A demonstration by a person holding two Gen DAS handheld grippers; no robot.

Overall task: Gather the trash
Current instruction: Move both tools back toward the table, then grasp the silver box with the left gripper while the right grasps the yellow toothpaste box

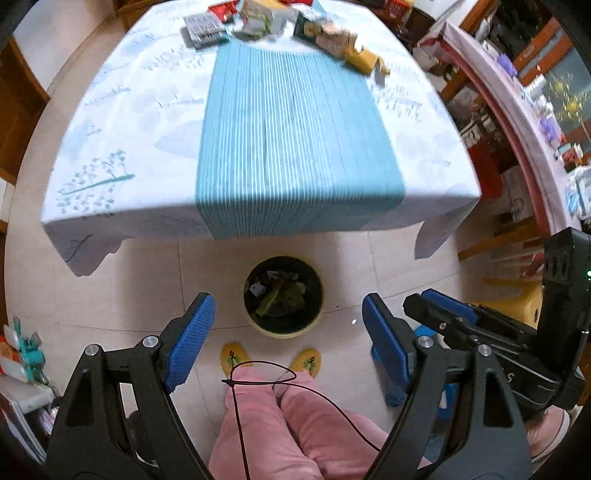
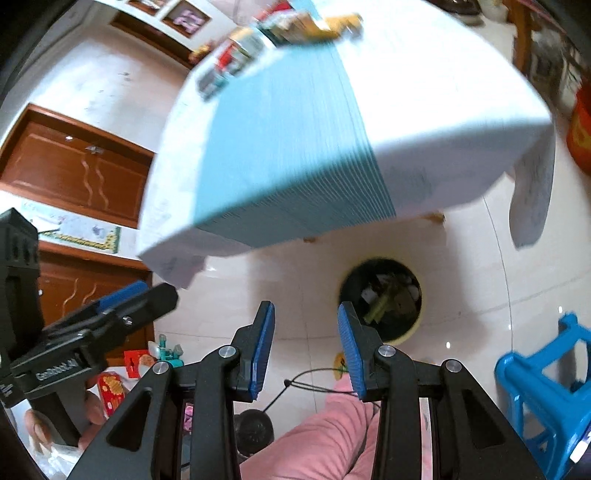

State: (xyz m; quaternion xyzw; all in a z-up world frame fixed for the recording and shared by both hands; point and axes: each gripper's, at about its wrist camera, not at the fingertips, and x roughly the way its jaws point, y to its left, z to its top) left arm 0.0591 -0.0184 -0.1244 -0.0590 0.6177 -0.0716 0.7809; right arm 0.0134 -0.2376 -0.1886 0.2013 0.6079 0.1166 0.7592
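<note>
A yellow-rimmed trash bin stands on the floor in front of the table, with wrappers inside; it also shows in the right wrist view. My left gripper is open and empty, held above the bin. My right gripper is open and empty, just left of the bin; it also shows in the left wrist view. Several wrappers and packets lie at the table's far edge, blurred in the right wrist view.
The table carries a white cloth and a blue striped runner. The person's pink legs and yellow slippers are below. A blue stool stands right. Cluttered shelves are right, wooden cabinets left.
</note>
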